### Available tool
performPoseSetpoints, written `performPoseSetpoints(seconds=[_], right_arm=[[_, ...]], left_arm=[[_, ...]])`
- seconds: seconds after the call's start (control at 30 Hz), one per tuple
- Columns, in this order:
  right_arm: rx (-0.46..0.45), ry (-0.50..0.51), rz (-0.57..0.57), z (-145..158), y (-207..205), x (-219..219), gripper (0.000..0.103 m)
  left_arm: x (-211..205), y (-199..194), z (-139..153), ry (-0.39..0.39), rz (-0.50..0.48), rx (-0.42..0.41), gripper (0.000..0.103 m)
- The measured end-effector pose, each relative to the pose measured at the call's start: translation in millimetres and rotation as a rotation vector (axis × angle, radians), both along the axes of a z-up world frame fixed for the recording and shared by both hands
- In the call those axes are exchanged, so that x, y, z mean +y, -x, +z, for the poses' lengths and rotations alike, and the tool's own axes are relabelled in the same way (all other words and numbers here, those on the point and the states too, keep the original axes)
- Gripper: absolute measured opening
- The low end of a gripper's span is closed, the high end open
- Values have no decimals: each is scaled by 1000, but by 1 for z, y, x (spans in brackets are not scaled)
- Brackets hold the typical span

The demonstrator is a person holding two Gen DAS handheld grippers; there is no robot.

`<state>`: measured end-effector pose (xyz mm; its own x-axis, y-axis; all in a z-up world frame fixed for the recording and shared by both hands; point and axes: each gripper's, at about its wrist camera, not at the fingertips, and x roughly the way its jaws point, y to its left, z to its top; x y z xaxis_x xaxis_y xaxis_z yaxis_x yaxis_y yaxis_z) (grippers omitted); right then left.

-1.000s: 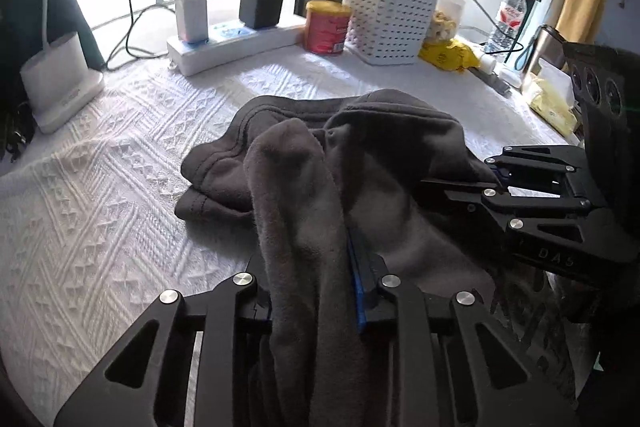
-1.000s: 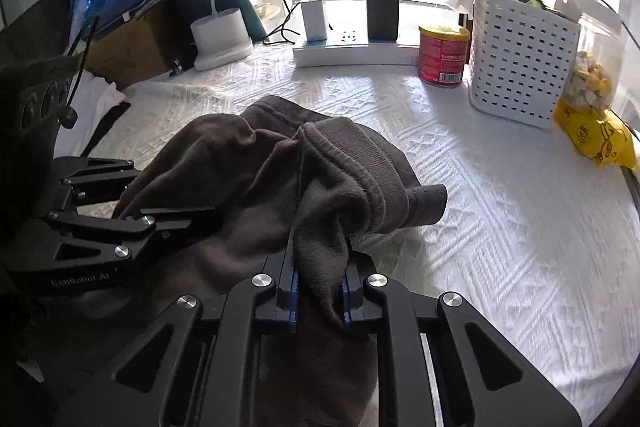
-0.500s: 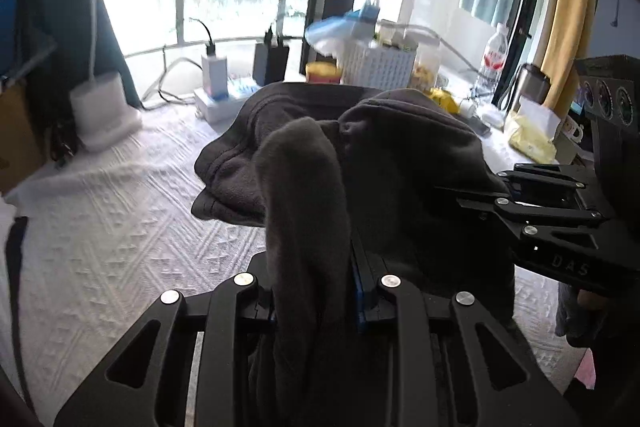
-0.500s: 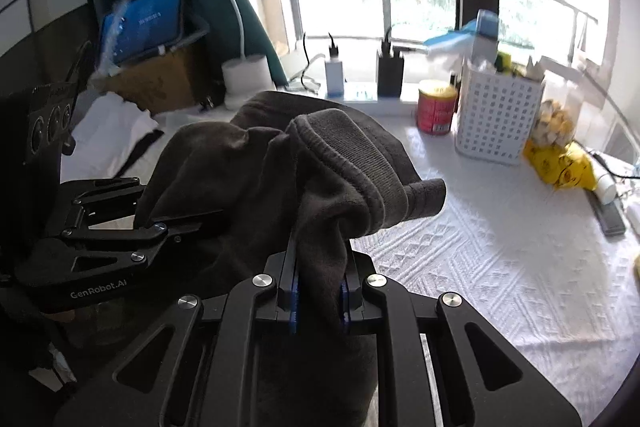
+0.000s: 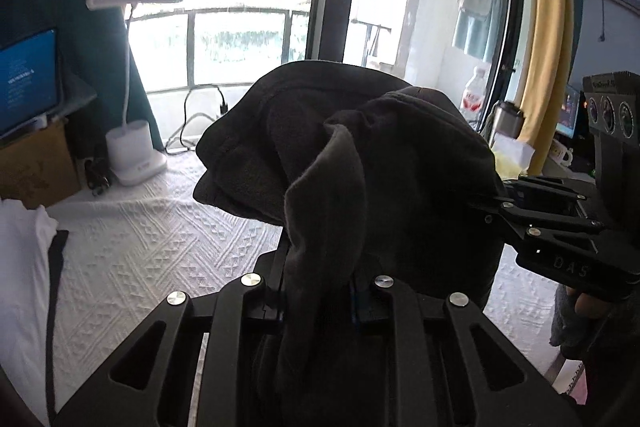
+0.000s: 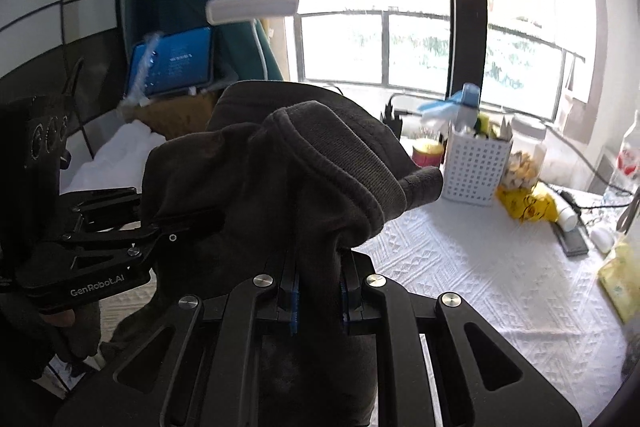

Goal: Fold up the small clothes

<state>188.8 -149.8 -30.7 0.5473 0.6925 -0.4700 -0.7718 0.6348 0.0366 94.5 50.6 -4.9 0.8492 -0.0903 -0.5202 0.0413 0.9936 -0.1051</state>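
Garment (image 5: 360, 155): a dark grey fleece piece, held in the air above the white textured tablecloth (image 5: 132, 251) between both tools. The left gripper (image 5: 320, 301) is clamped narrow on a bunched fold of the fabric. The right gripper (image 6: 318, 301) is clamped likewise on a section beside the ribbed cuff (image 6: 348, 171). The cloth hangs crumpled, with no clean edge showing.

Procedure for this step, as judged from the present state:
- Draw the two grip points apart until the span between them is taut.
- Let the free fabric hang and settle before lowering.
- Lower onto bare tablecloth, well apart from the white basket (image 6: 476, 167) and desk lamp (image 5: 134, 151).
- Release only once the fabric lies flat.
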Motion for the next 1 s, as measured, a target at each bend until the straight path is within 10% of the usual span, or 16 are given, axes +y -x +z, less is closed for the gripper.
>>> performPoseSetpoints(seconds=[1.0], right_arm=[[-338,-156,107,112,140,-22,14]], left_arm=[[12,124,92,-78,62,-390,16]])
